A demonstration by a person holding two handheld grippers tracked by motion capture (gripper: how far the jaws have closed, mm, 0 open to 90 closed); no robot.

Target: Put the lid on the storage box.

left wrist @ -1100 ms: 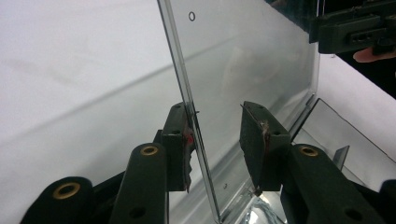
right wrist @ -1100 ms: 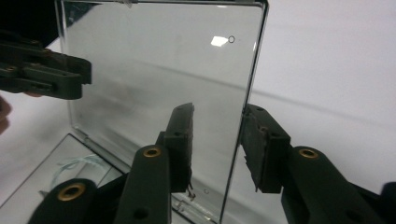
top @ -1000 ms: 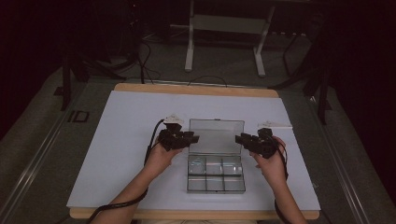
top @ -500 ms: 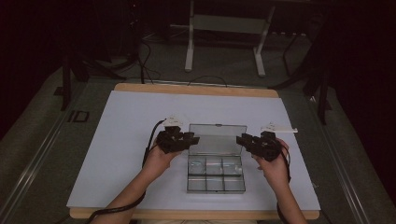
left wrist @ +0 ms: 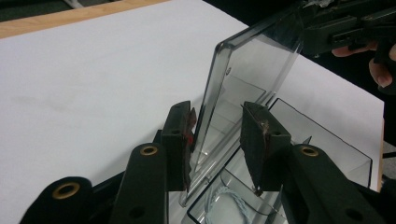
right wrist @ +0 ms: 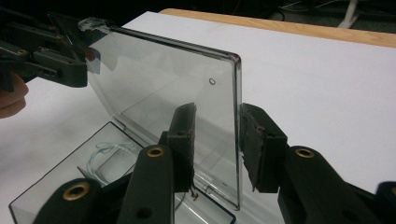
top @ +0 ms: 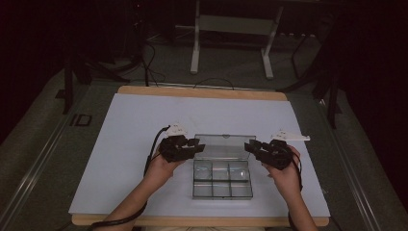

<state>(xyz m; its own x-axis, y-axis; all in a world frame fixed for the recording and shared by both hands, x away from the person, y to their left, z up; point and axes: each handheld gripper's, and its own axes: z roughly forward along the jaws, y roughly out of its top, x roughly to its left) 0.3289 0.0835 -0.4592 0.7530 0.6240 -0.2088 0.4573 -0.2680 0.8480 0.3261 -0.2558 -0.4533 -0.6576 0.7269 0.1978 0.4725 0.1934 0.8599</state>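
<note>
Lid (top: pixel 222 145) stands upright behind the box (top: pixel 222 179), each gripper's parted jaws straddling an end to steady it.

I count one clear compartment box (top: pixel 222 179) with six compartments, one raised lid (top: pixel 224 146), and my two grippers.

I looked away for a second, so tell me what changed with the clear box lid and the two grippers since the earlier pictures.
The lid has swung down a little toward the clear box, showing flatter from above. The left gripper and right gripper straddle its side edges as before; the right gripper's jaws have just been closing slightly, the lid edge between them. The box itself stayed put on the white table.
</note>
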